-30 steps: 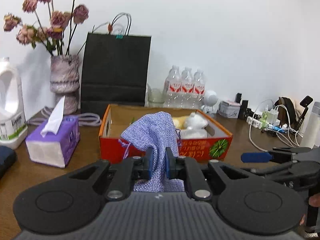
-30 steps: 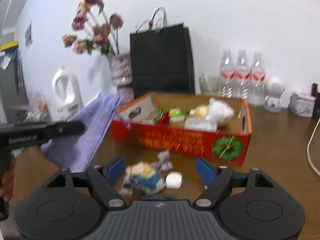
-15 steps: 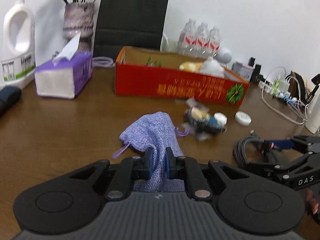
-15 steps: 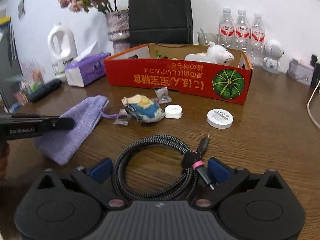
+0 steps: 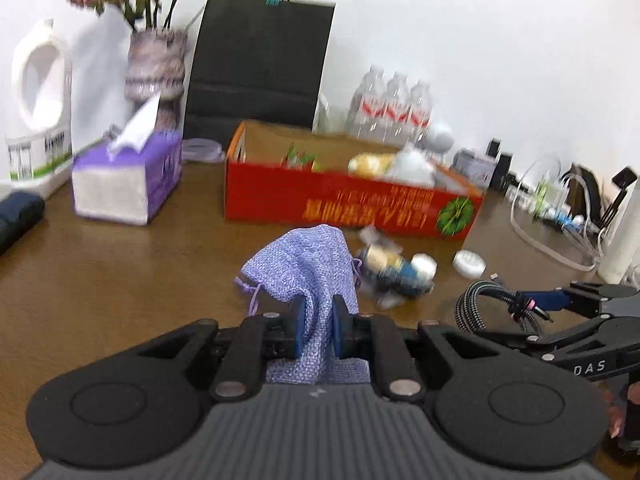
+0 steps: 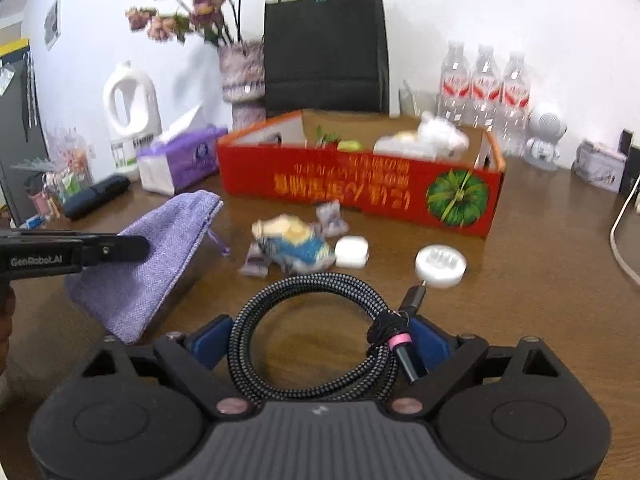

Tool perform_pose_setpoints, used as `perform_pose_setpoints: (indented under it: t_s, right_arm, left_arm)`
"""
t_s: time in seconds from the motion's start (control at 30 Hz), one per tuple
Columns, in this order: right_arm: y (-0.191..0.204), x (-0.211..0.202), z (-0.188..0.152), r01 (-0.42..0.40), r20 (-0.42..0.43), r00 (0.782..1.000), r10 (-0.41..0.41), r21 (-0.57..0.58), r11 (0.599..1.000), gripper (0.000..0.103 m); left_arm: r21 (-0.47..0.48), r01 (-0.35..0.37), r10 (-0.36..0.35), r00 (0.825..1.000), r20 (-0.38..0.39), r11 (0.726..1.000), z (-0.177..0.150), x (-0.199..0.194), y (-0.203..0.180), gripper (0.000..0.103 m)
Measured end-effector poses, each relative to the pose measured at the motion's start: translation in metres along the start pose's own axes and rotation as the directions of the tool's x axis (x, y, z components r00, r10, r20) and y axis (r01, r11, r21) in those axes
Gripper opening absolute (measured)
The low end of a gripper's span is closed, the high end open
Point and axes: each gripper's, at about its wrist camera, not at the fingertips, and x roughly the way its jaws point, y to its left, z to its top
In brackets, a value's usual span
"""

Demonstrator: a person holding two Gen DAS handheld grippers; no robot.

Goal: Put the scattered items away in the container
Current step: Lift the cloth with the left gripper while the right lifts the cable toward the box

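box print (image 6: 352,184) — blurred, unreadable | small toy (image 5: 394,270) — blurred, unidentifiable

Cable (image 6: 316,332) lies before the small items (image 6: 294,246), box (image 6: 360,196) behind them.

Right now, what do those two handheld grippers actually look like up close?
Both are matte black plastic. The left gripper has a ribbed grey-black body, two round discs at its sides, linkage arms with silver pivot pins, and blue pads on its fingers. The right gripper is built the same way. Seen side-on, white lettering reads GenRobot.AI on the left one and DAS on the right.
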Motion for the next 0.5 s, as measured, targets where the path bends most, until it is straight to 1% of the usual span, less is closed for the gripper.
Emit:
perform_pose_setpoints:
  t_s: [0.13,0.27,0.4,0.5]
  right_arm:
    - [-0.001,-0.01,0.021,0.011,0.071,0.997,-0.011,-0.013,1.0,0.093]
    - [-0.005,-0.016,0.05,0.014,0.146,0.989,-0.011,-0.016,1.0,0.093]
    - [-0.008,-0.01,0.087,0.018,0.214,0.977,-0.016,-0.009,1.0,0.093]
    - [-0.014,0.008,0.111,0.014,0.257,0.966,-0.024,0.039,0.999,0.093]
  left_arm:
    - [0.024,0.022,-0.023,0.997,0.075,0.999,0.023,-0.01,-0.007,0.014]
    - [0.038,0.039,-0.043,0.99,0.136,0.999,0.049,-0.011,-0.014,0.014]
    - [0.048,0.041,-0.049,0.981,0.19,0.998,0.081,0.001,-0.017,0.014]
    - [0.033,0.039,-0.045,0.976,0.213,0.999,0.104,0.022,-0.018,0.014]
